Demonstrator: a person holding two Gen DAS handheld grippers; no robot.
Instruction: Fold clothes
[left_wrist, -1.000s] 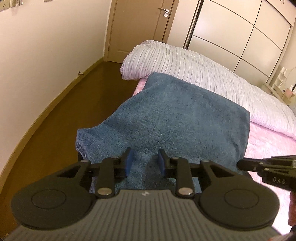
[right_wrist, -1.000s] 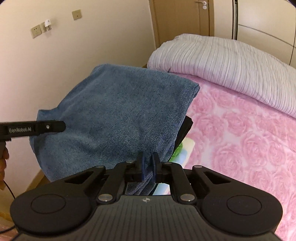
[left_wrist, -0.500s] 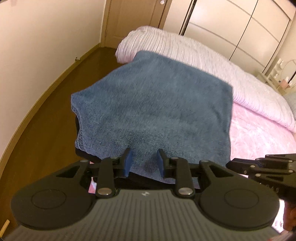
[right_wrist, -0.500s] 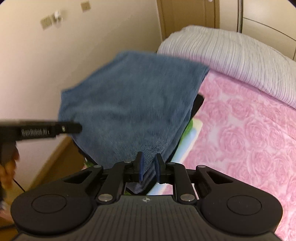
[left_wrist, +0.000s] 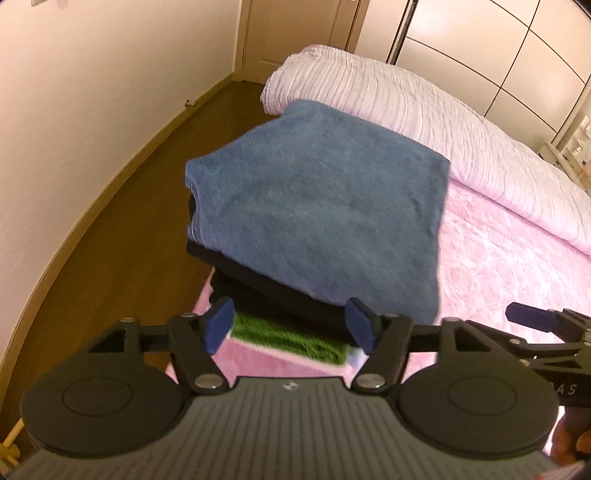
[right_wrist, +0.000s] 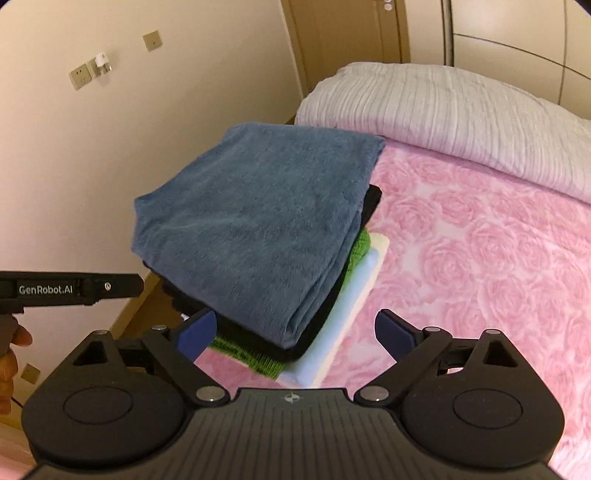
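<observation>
Currently: blue garment (left_wrist: 317, 218) folded atop pile on bed (right_wrist: 480, 266) corner | ahead of both tongs | left gripper (left_wrist: 291, 330) released | right gripper (right_wrist: 295, 332) released, empty, nearer pile's right edge.

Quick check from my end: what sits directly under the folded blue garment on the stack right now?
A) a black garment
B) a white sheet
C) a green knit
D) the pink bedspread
A: a black garment shows immediately beneath the folded blue garment, with the green knit lower down; both the left tool and the right tool are open and clear.
</observation>
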